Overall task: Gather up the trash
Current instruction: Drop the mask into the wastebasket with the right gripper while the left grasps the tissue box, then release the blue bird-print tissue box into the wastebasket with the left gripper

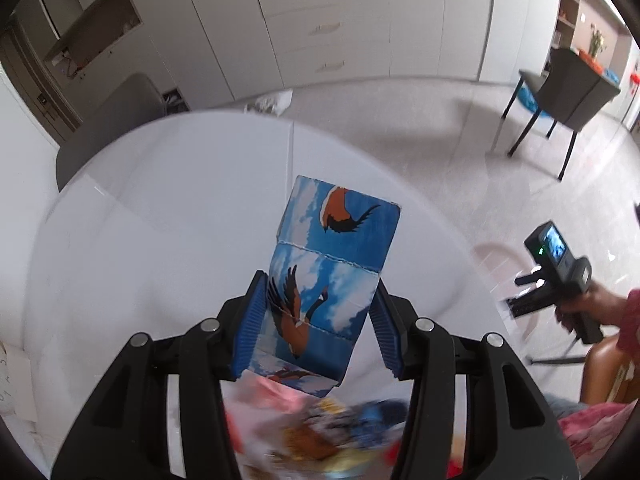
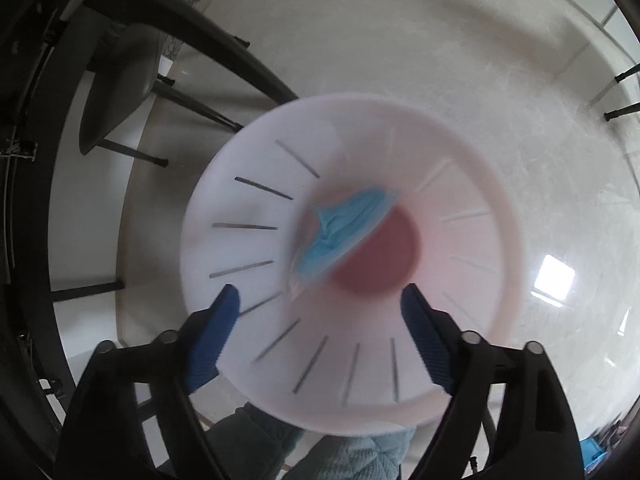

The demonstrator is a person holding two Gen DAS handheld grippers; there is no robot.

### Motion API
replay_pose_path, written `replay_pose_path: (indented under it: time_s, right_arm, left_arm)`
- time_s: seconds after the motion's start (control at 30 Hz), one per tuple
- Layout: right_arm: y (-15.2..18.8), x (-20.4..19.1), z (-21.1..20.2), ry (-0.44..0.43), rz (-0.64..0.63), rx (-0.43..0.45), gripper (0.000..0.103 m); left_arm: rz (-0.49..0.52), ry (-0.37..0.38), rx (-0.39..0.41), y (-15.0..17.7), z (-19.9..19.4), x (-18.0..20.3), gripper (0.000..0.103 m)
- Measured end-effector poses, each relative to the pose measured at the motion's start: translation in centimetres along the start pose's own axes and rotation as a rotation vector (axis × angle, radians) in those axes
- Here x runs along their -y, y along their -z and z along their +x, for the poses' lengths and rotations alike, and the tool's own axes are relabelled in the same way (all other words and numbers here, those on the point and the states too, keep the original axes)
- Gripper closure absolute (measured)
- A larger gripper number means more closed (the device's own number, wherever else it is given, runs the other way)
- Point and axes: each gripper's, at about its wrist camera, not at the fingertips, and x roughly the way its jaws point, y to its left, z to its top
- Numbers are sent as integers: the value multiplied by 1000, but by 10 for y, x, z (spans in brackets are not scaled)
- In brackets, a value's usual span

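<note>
In the left wrist view my left gripper (image 1: pixel 318 304) is shut on a blue carton printed with birds (image 1: pixel 328 264), held up above the round white table (image 1: pixel 160 208). Colourful wrappers (image 1: pixel 320 432) lie blurred under the gripper. My right gripper shows at the right of that view (image 1: pixel 520 300), held in a hand beside the table. In the right wrist view my right gripper (image 2: pixel 320 300) is open above a pale pink slotted bin (image 2: pixel 240 240) on the floor. A crumpled blue piece of trash (image 2: pixel 344 224) is inside the bin, apart from the fingers.
A grey chair (image 1: pixel 108 120) stands behind the table and another (image 1: pixel 568 96) by the cabinets. A white crumpled item (image 1: pixel 272 102) lies on the floor. Dark chair legs (image 2: pixel 192 68) cross the floor left of the bin. Papers (image 1: pixel 16 380) lie at the table's left edge.
</note>
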Motion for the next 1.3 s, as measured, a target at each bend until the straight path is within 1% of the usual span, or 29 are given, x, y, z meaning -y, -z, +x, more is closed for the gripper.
replay_pose_path:
  time_s: [0.07,0.13,0.17,0.2,0.23,0.3,0.37,0.43,0.5,0.53,0.6,0.63,0.67,0.73,0.83,0.9,0.93,1.0,1.07,1.2,1.27,1.3]
  right_arm:
    - [4,7,-26,22,-16,28,19]
    - [7,14,-58,30,-29,71,17]
    - [9,17,-78,40,-39,98,14]
    - [11,21,-96,51,-46,124,10]
    - [13,25,-111,61,-52,147,8]
    - [17,37,-146,67,-67,193,7]
    - [17,53,-172,63,-80,222,7]
    - [16,57,-185,64,-95,236,7]
    - [10,66,-193,66,-114,251,7]
    - [6,73,-195,64,-122,251,7]
    - [2,80,-193,62,-127,242,7]
    - [-1,84,-189,58,-128,234,7]
    - [-4,89,-182,55,-129,219,7]
    - [-8,98,-171,55,-133,198,7]
    - [-12,106,-156,53,-147,168,7]
    - [-14,107,-149,52,-160,154,7]
    - [-14,107,-147,53,-165,149,7]
    - [-16,106,-146,53,-189,142,7]
    - [-16,102,-151,50,-210,144,7]
    - [-19,87,-172,49,-272,173,7]
    - [-19,71,-189,43,-316,196,7]
    - [-20,63,-196,35,-337,206,7]
  left_arm:
    - [-14,13,15,-11,-10,18,54]
    - [-5,16,37,-21,-25,44,54]
    - [-3,21,42,-25,-30,53,54]
    - [-9,34,50,-30,-36,70,53]
    - [-21,50,50,-32,-40,82,53]
    - [-60,90,32,-34,-39,123,53]
    - [-96,132,-5,-33,-28,158,52]
    - [-133,156,-59,-25,-8,188,52]
    - [-169,190,-139,-14,27,219,52]
    - [-179,192,-168,-6,41,227,52]
    - [-194,194,-246,8,84,244,52]
    - [-204,184,-287,16,109,252,52]
    - [-210,178,-308,20,124,258,52]
    - [-215,161,-375,33,165,266,51]
    - [-236,137,-452,50,207,269,41]
    - [-254,134,-486,61,223,271,31]
    - [-257,136,-496,63,230,277,30]
    - [-259,138,-506,67,231,280,29]
    - [-269,143,-499,64,223,279,27]
    - [-316,147,-417,49,172,266,26]
    - [-353,136,-341,37,127,257,25]
    - [-370,126,-307,30,107,251,20]
